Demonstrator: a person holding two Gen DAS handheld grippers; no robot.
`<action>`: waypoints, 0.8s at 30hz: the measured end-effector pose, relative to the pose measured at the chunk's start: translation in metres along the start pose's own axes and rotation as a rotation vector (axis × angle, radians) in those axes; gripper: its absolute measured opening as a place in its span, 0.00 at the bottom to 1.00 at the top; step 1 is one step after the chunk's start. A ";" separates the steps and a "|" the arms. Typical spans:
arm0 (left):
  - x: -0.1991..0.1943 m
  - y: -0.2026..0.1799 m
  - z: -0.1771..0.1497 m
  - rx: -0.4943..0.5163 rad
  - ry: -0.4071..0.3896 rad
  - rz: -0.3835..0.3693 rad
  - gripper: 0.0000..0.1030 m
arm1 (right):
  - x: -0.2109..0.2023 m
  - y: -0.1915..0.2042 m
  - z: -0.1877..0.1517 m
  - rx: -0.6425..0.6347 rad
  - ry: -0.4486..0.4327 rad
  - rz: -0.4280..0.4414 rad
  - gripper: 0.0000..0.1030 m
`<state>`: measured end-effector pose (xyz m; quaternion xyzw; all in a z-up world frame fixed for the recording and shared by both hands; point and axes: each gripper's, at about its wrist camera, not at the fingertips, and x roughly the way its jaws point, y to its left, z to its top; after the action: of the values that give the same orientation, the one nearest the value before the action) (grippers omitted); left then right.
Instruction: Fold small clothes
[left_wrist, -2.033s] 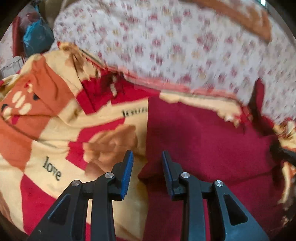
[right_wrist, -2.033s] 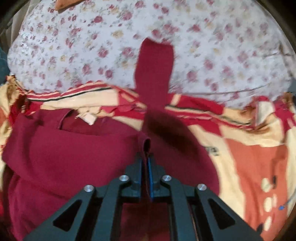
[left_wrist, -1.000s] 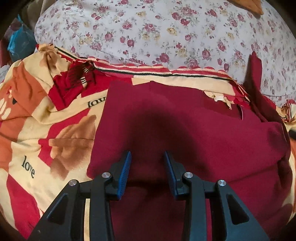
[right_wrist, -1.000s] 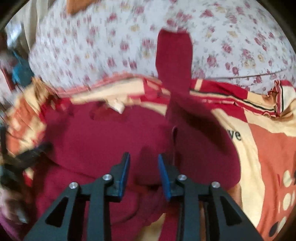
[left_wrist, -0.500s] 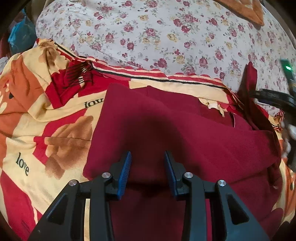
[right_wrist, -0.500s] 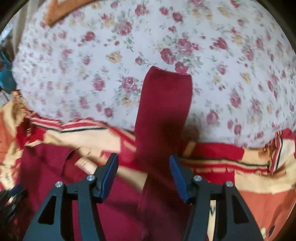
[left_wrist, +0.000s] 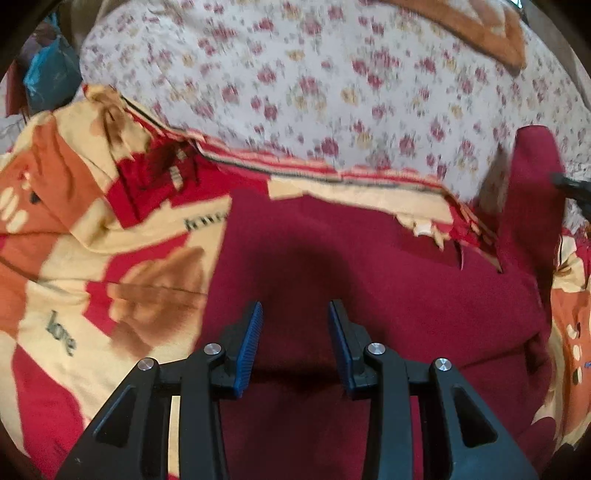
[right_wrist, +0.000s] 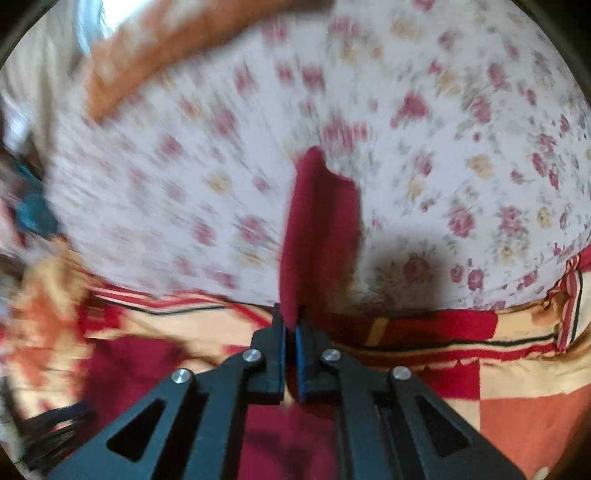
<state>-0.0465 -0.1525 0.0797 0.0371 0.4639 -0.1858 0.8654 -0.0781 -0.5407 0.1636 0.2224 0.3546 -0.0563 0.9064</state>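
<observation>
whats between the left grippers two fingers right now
Nothing is gripped. In the left wrist view the left gripper is open, and between its fingers shows only the flat body of the dark red garment, lying on the patterned blanket.

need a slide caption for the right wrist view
Right gripper shut on the maroon sleeve, which stretches ahead over the floral sheet.

Patterned blanket (left_wrist: 92, 258) bearing the word "love" is lying against a floral sheet (left_wrist: 332, 81); blue bag (left_wrist: 48, 74) is sitting beyond.
</observation>
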 end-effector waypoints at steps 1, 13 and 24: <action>-0.005 0.002 0.002 -0.003 -0.010 0.003 0.15 | -0.025 0.000 0.003 0.000 -0.032 0.042 0.04; -0.072 0.037 0.016 -0.077 -0.124 0.002 0.15 | -0.217 0.098 -0.006 -0.307 -0.110 0.586 0.04; -0.074 0.072 0.014 -0.174 -0.157 0.018 0.15 | -0.024 0.225 -0.057 -0.484 0.318 0.614 0.04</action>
<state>-0.0463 -0.0682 0.1402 -0.0483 0.4089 -0.1393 0.9006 -0.0724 -0.3149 0.2240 0.1042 0.4104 0.3365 0.8411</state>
